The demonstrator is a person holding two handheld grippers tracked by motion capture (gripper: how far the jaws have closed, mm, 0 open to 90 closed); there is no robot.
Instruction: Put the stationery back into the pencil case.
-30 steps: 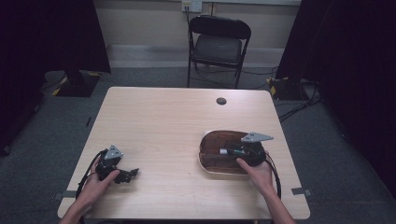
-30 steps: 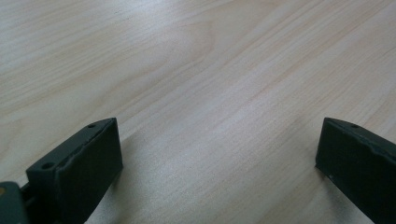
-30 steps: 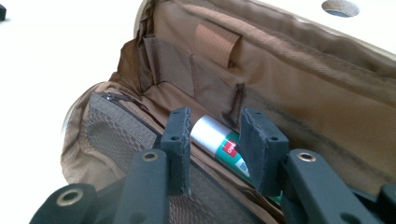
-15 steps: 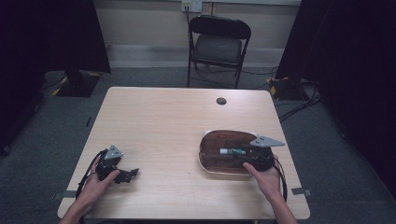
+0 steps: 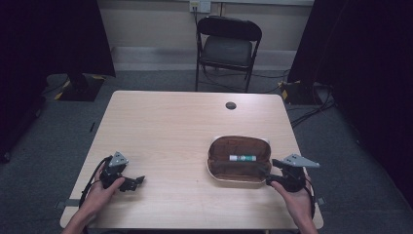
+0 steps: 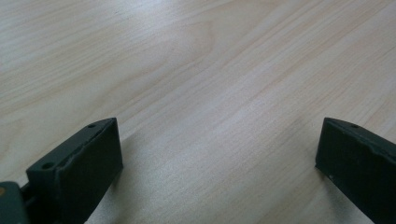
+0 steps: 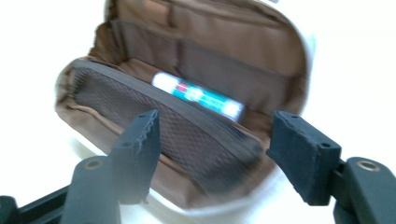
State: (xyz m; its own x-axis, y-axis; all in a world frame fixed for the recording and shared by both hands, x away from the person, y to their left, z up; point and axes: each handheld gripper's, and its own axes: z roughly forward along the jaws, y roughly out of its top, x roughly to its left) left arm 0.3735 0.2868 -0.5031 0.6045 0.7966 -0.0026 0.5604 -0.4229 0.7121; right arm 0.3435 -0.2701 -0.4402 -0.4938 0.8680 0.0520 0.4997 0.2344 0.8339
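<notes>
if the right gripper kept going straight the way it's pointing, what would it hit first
Probably the near mesh-lined wall of the open brown fabric pouch, which lies right ahead of the open right gripper. The white and green tube lies farther in; depth is hard to judge.

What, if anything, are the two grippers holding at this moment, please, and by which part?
Nothing is held. The right gripper has just been opening, its fingers apart before the open pouch with the tube inside. The left gripper stands open over bare table.

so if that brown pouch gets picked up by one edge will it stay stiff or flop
Probably flop: the brown pouch lies splayed open, with soft fabric walls and a mesh pocket. It looks light. The tube inside lies loose, so it may roll or slide out if the pouch tilts.
</notes>
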